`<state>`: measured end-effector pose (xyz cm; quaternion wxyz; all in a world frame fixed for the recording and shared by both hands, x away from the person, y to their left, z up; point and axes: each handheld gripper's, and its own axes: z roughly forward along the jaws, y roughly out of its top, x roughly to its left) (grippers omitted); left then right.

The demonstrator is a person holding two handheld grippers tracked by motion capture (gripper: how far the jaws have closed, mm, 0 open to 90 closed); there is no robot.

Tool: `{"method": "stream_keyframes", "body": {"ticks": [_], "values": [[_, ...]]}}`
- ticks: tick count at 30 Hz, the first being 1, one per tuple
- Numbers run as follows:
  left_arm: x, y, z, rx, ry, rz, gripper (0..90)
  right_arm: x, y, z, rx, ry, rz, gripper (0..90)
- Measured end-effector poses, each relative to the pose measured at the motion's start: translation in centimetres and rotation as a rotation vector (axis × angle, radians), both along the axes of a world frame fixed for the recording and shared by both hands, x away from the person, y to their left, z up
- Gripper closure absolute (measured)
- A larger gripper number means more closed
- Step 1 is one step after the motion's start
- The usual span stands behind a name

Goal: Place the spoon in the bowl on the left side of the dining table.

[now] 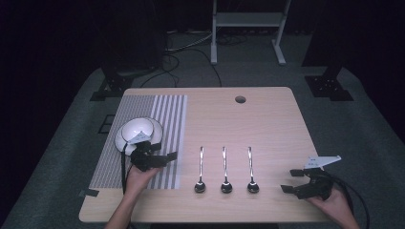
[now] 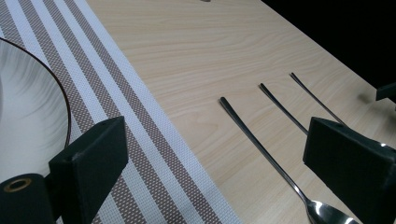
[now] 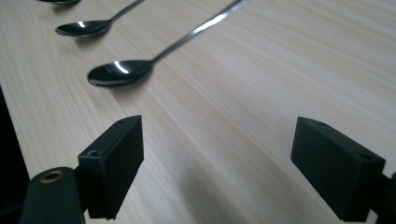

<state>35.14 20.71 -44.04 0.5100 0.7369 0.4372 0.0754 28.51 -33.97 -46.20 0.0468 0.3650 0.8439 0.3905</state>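
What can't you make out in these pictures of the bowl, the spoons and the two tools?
- Bowl and plate: in the high view the left tool covers their near edge; the left gripper view cuts the plate at its left edge.
- Spoons: in the right gripper view the far one is cut off by the top edge.
- Right tool: the hand hides its grip.

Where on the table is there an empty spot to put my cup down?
Plenty of bare wood lies behind the three spoons, from the striped placemat across to the table's right edge. There is also a patch between the rightmost spoon and the right hand-held gripper. It is crowded around the bowl, where the left hand-held gripper sits.
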Motion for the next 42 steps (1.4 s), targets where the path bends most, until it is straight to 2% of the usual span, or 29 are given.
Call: {"method": "stream_keyframes", "body": {"ticks": [5, 6, 7, 8, 10, 12, 13, 16, 17, 18, 19, 24, 26, 30, 32, 35, 36, 39, 42], "values": [[-0.1, -0.1, 0.0, 0.003, -0.002, -0.006, 5.7, 0.8, 2.5, 1.1, -0.027, -0.002, 0.075, 15.9], [-0.1, -0.1, 0.0, 0.003, -0.002, -0.006, 5.7, 0.8, 2.5, 1.1, -0.027, -0.002, 0.075, 15.9], [0.0, -0.1, 0.0, 0.005, -0.003, -0.007, 5.7, 1.1, 3.5, 1.5, -0.048, 0.001, 0.108, 15.9], [0.0, 0.0, 0.0, 0.005, -0.002, -0.008, 5.7, 1.1, 3.5, 1.5, -0.048, 0.001, 0.108, 15.9], [0.1, 0.2, 0.0, -0.002, 0.003, -0.002, 5.7, 1.5, 5.5, 2.0, -0.078, 0.001, 0.169, 15.9], [0.1, 0.2, -0.1, -0.002, 0.002, -0.002, 5.7, 1.6, 5.9, 2.2, -0.085, 0.001, 0.182, 15.9], [0.1, 0.2, -0.1, -0.003, 0.002, -0.002, 5.7, 1.9, 7.2, 2.5, -0.102, -0.005, 0.228, 15.9], [0.1, 0.3, -0.1, -0.005, 0.002, -0.001, 5.7, 2.1, 8.3, 2.7, -0.111, 0.0, 0.255, 15.9], [0.1, 0.3, -0.1, -0.004, 0.003, -0.002, 5.7, 2.4, 9.5, 2.9, -0.127, 0.002, 0.288, 16.0], [0.1, 0.3, -0.1, -0.004, 0.003, -0.002, 5.7, 2.4, 9.5, 2.9, -0.127, 0.002, 0.288, 16.0], [0.1, 0.3, -0.1, -0.004, 0.003, -0.003, 5.7, 2.6, 10.8, 3.1, -0.147, 0.004, 0.327, 16.1], [0.2, 0.4, -0.1, -0.002, 0.004, -0.003, 5.7, 3.0, 13.5, 3.4, -0.18, 0.006, 0.398, 17.0], [0.2, 0.4, -0.2, -0.001, 0.005, -0.005, 5.7, 3.1, 14.7, 3.6, -0.197, -0.002, 0.433, 19.2], [0.2, 0.5, -0.2, -0.004, 0.007, -0.001, 5.7, 3.3, 16.1, 3.8, -0.22, -0.008, 0.465, 23.3], [0.1, 0.5, -0.2, -0.005, 0.007, 0.0, 5.7, 3.4, 17.4, 3.8, -0.242, -0.016, 0.507, 33.9], [0.2, 0.4, -0.2, -0.004, 0.01, -0.002, 5.7, 3.5, 18.7, 3.6, -0.289, -0.029, 0.551, 41.9], [0.2, 0.4, -0.2, -0.004, 0.01, -0.002, 5.7, 3.5, 18.7, 3.6, -0.289, -0.029, 0.551, 41.9], [0.2, 0.3, -0.3, -0.006, 0.012, -0.006, 5.7, 3.5, 20.1, 3.3, -0.358, -0.047, 0.591, 47.9], [0.2, 0.2, -0.3, -0.001, 0.012, -0.011, 5.7, 3.5, 20.7, 3.1, -0.384, -0.059, 0.603, 49.3]]}}
